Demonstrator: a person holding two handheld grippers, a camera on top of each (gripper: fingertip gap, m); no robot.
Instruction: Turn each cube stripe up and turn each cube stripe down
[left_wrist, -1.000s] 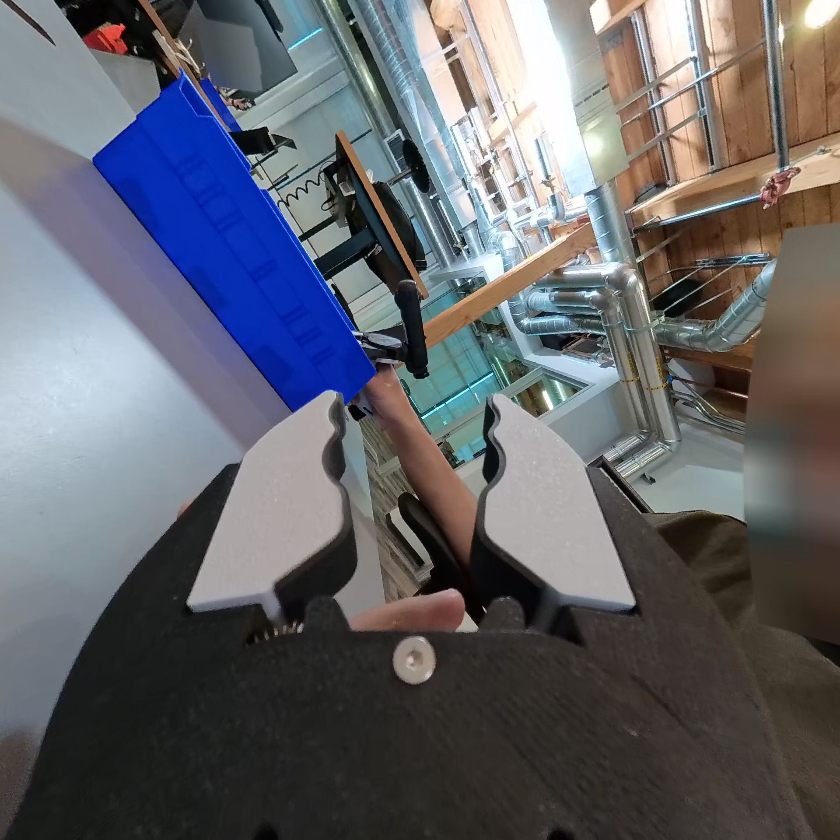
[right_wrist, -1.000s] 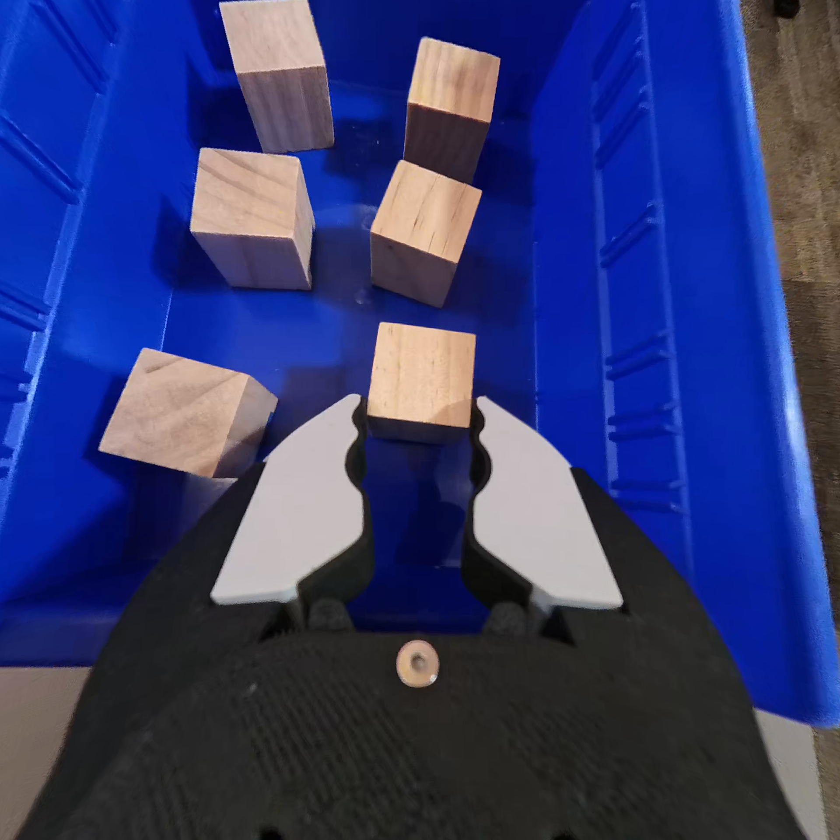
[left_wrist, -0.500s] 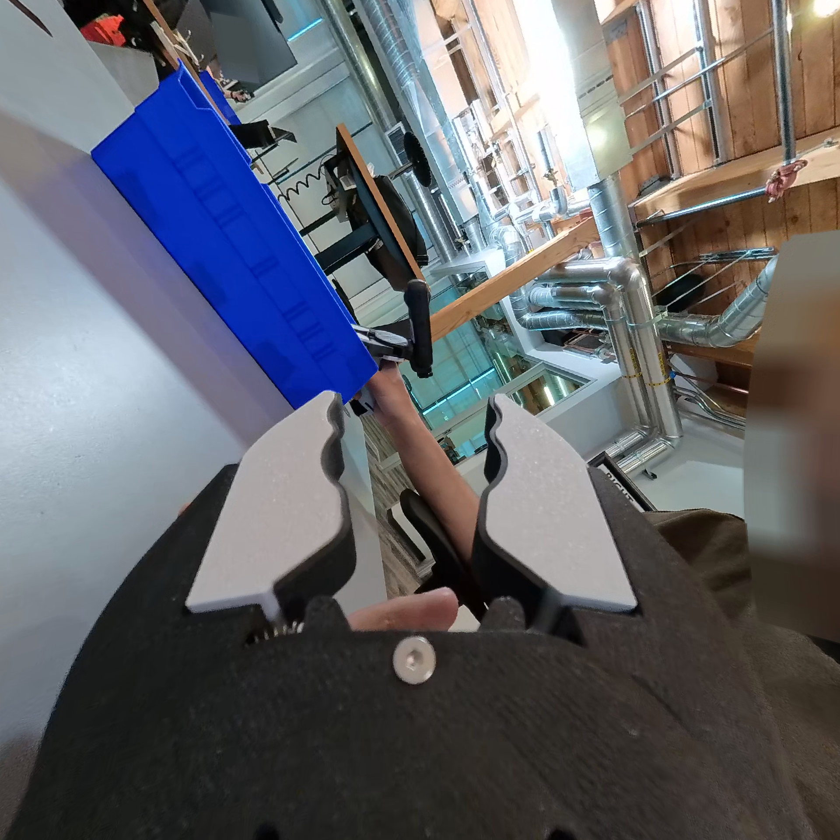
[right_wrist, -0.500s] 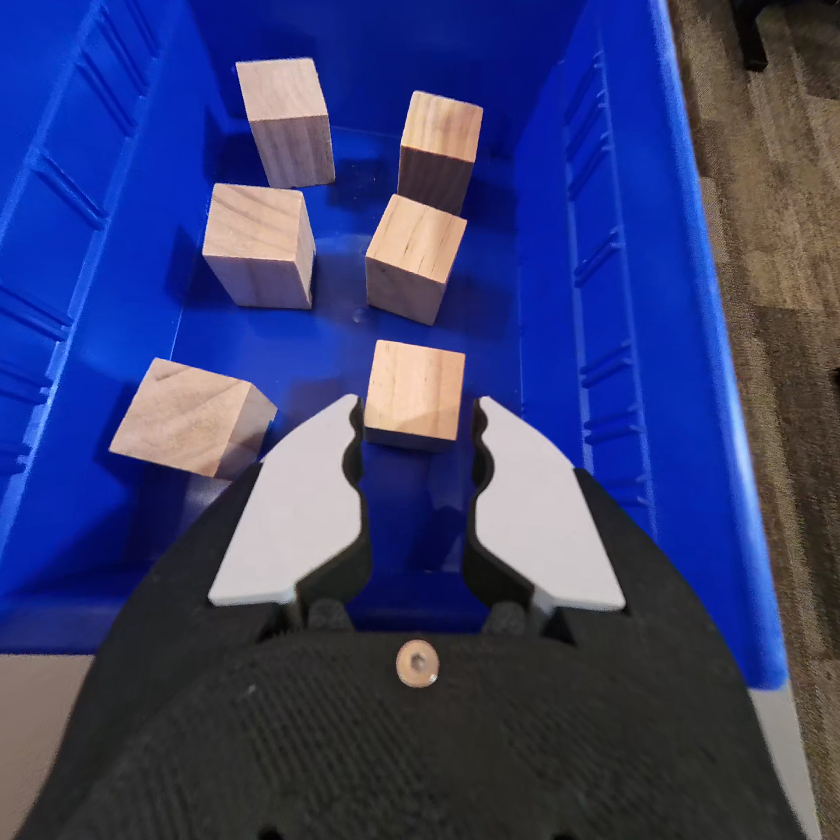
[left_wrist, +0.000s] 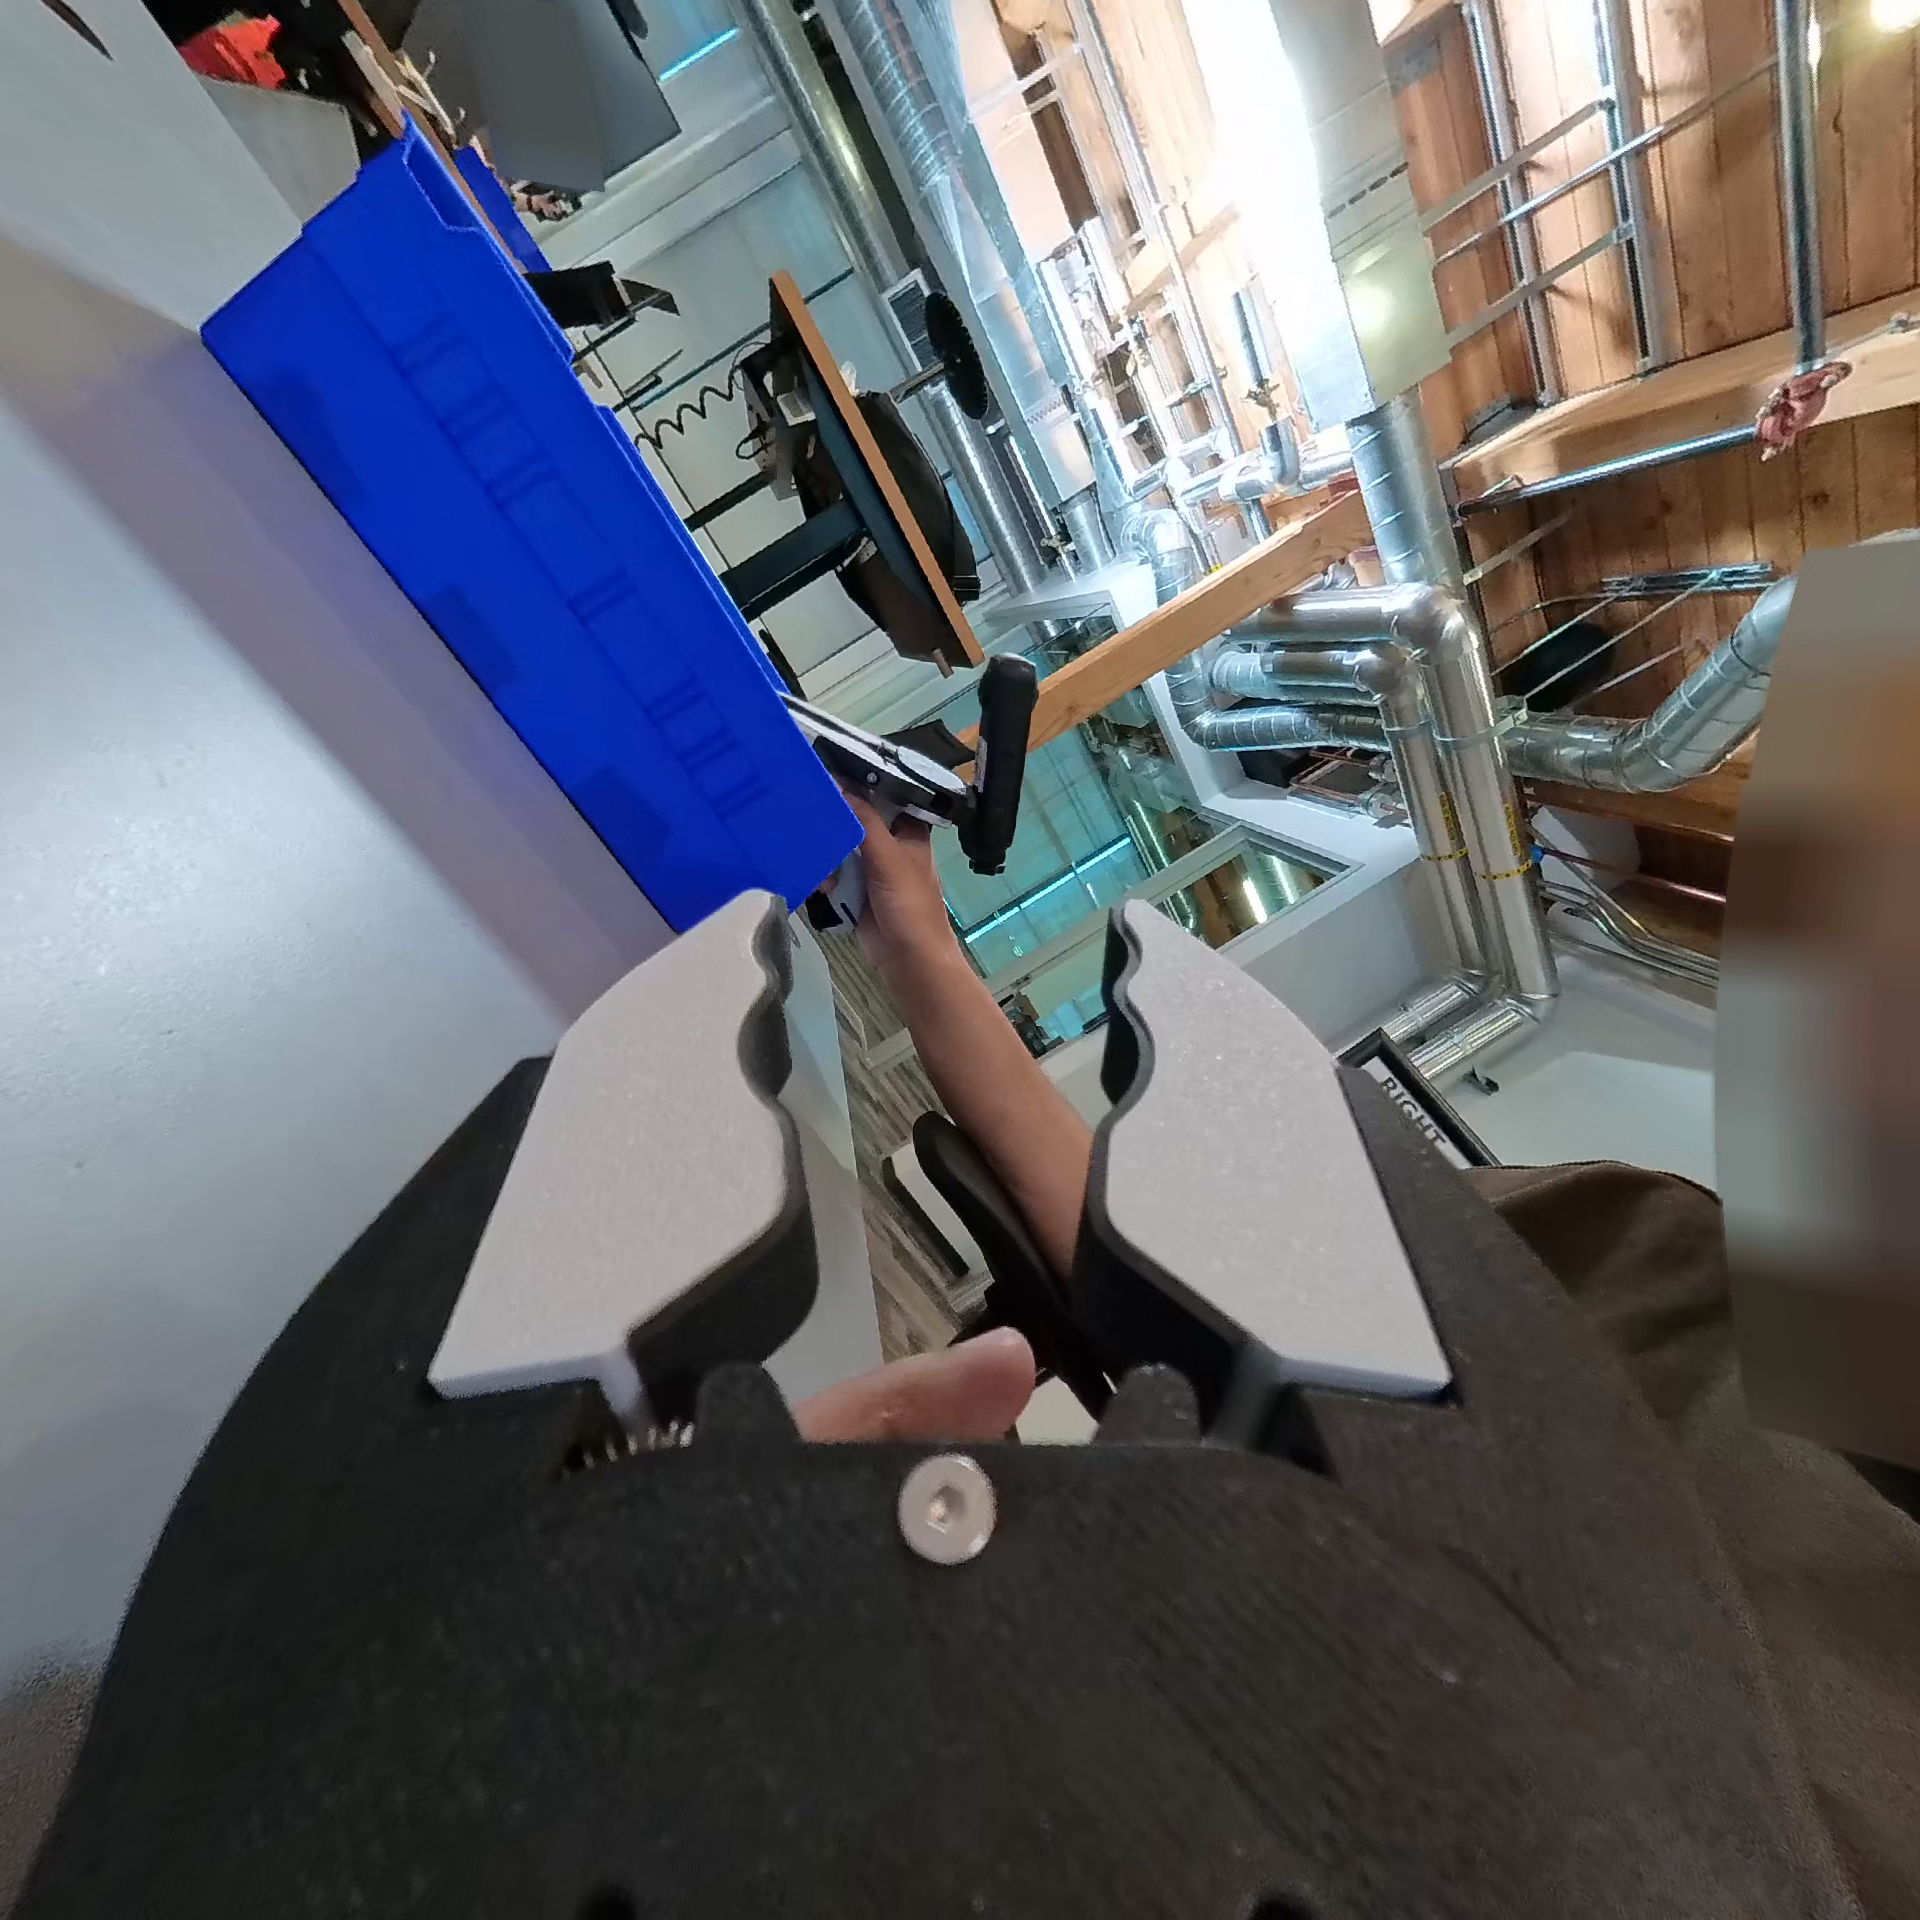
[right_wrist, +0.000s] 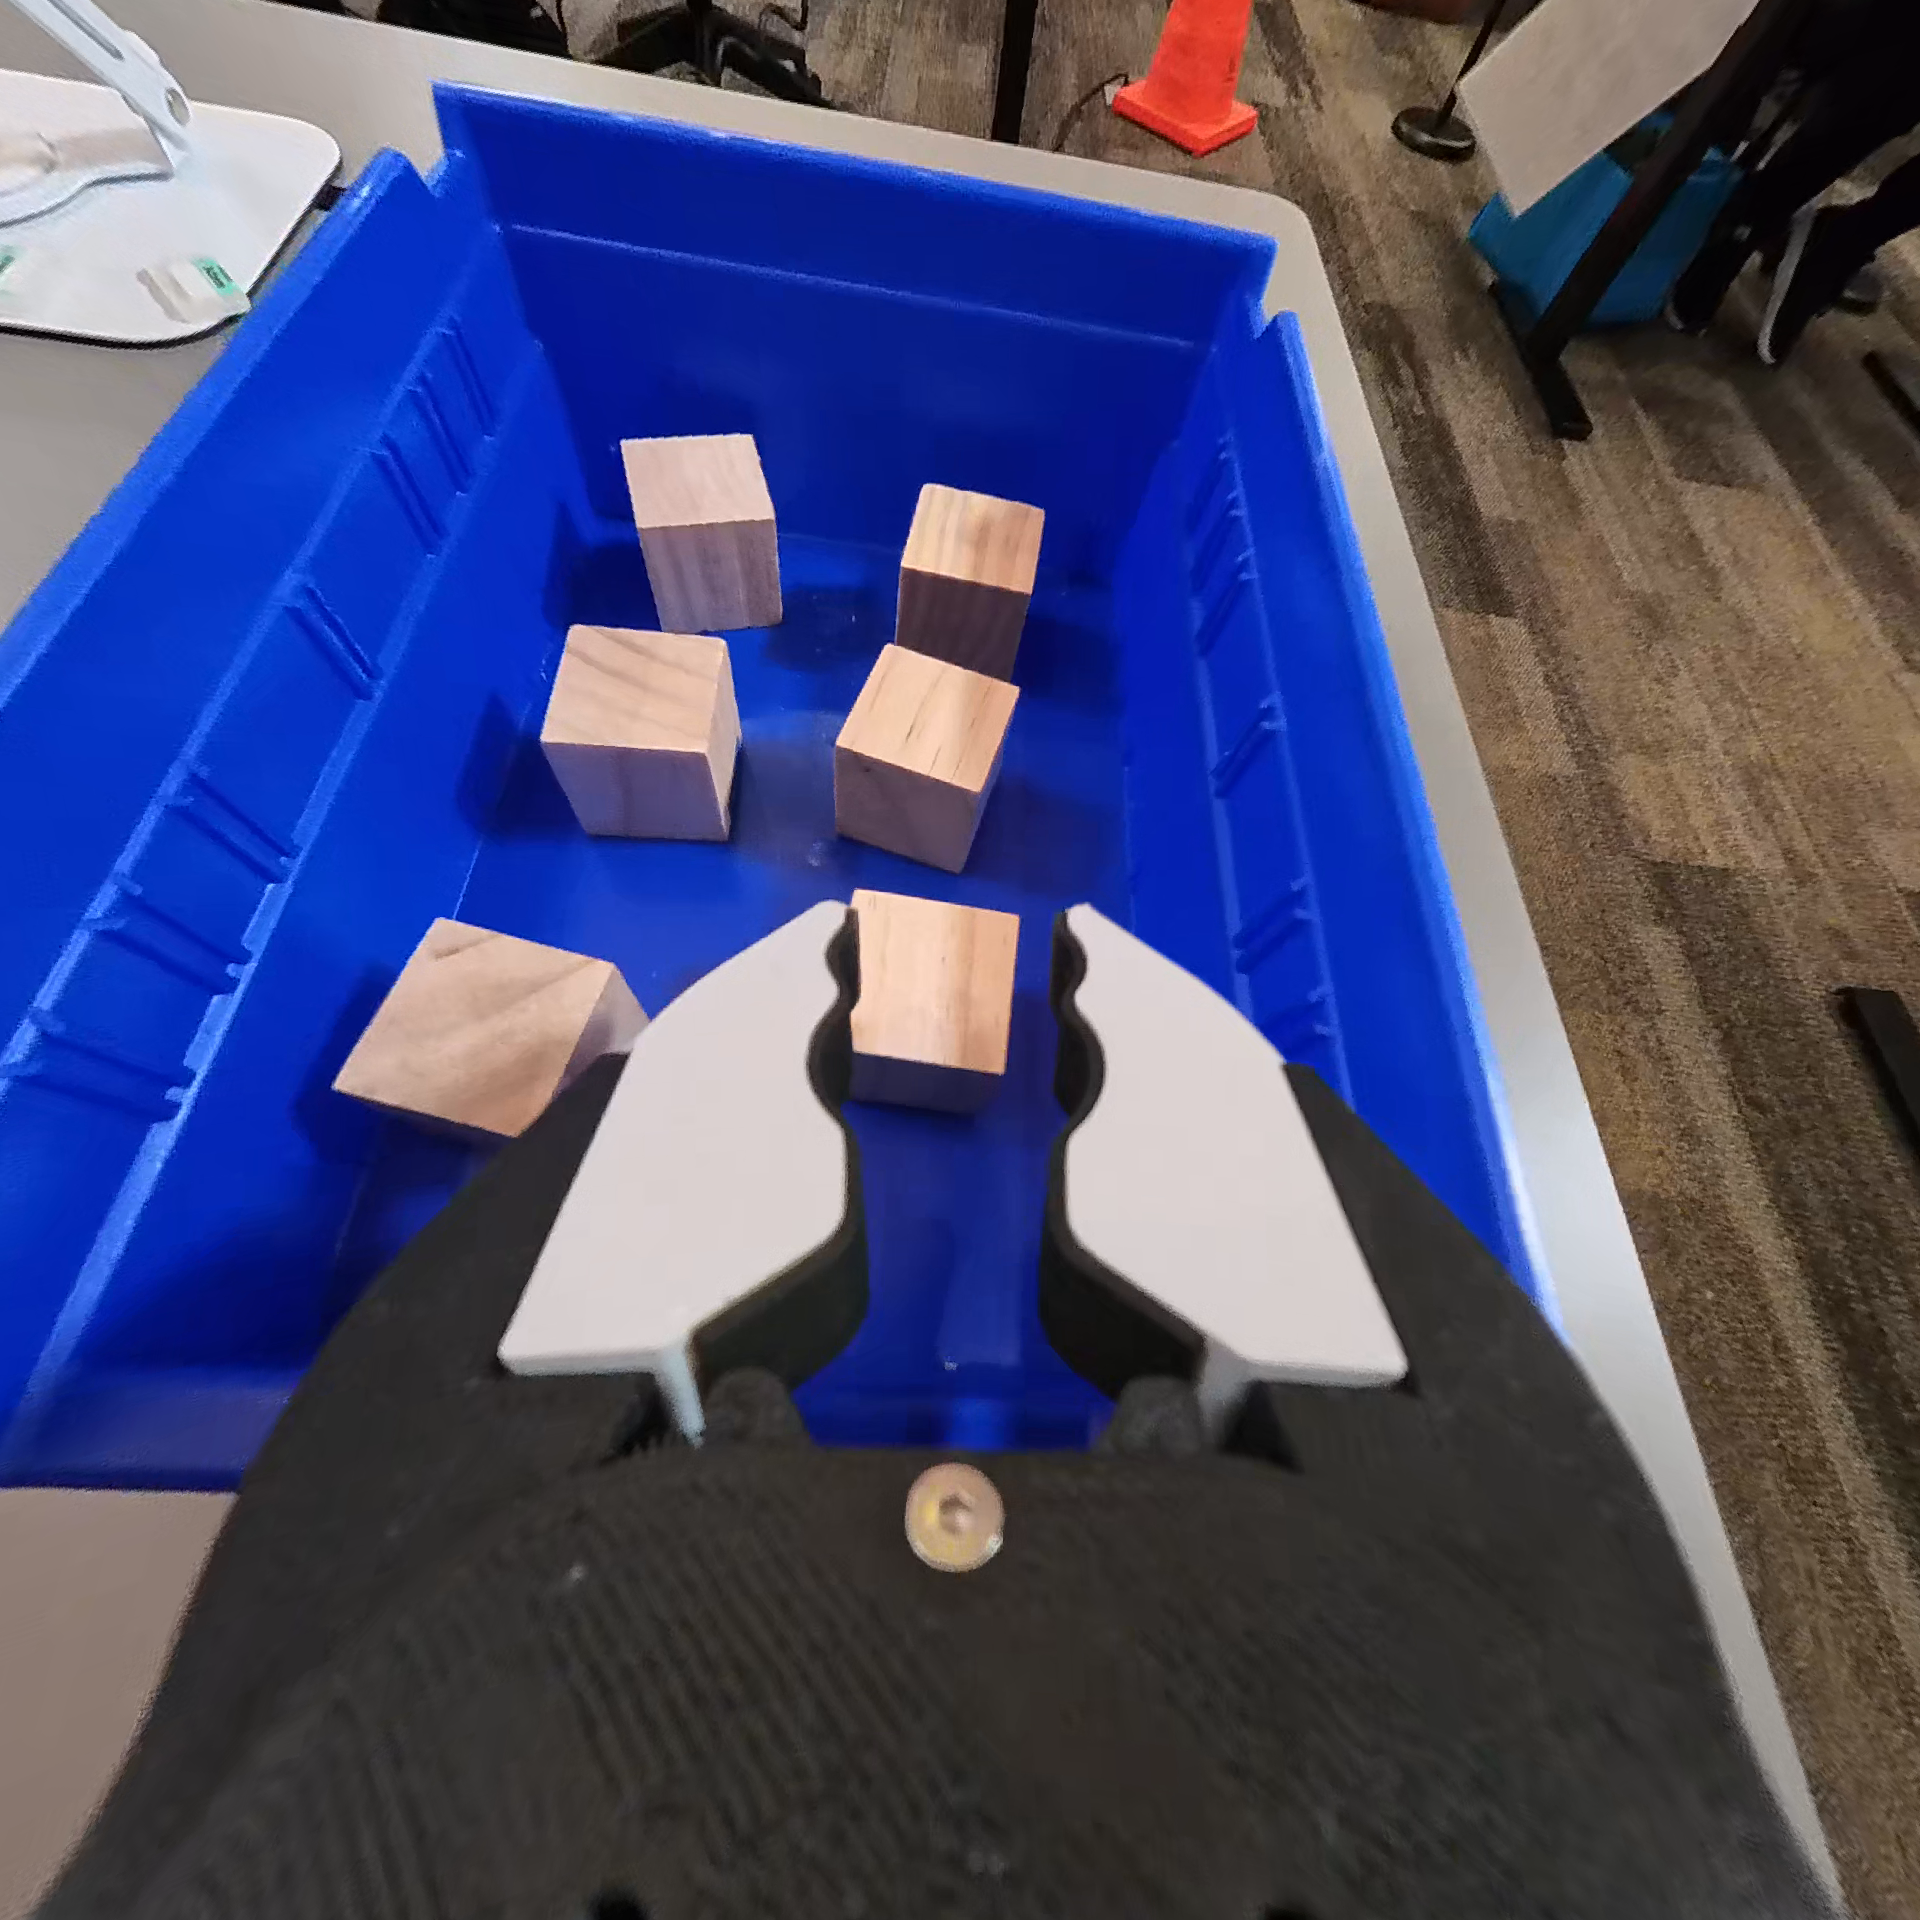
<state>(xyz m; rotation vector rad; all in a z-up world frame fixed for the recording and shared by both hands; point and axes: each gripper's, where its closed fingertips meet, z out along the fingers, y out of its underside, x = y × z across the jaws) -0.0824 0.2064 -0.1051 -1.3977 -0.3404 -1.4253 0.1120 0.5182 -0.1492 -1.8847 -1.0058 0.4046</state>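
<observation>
1. In the bin, near its right wall, the nearest cube is sitting between the right gripper jaws, apart and empty.
2. The left gripper is idling beside the bin, jaws apart.
3. Closing off-centre is risking knocking the cube askew.

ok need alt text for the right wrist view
The open right gripper hovers over a blue bin holding six wooden cubes, the nearest cube showing between its grey fingers. The bin sits on a grey table.

Grey table on brown patterned carpet, orange cone beyond; wood-panelled wall, silver ducts
</observation>
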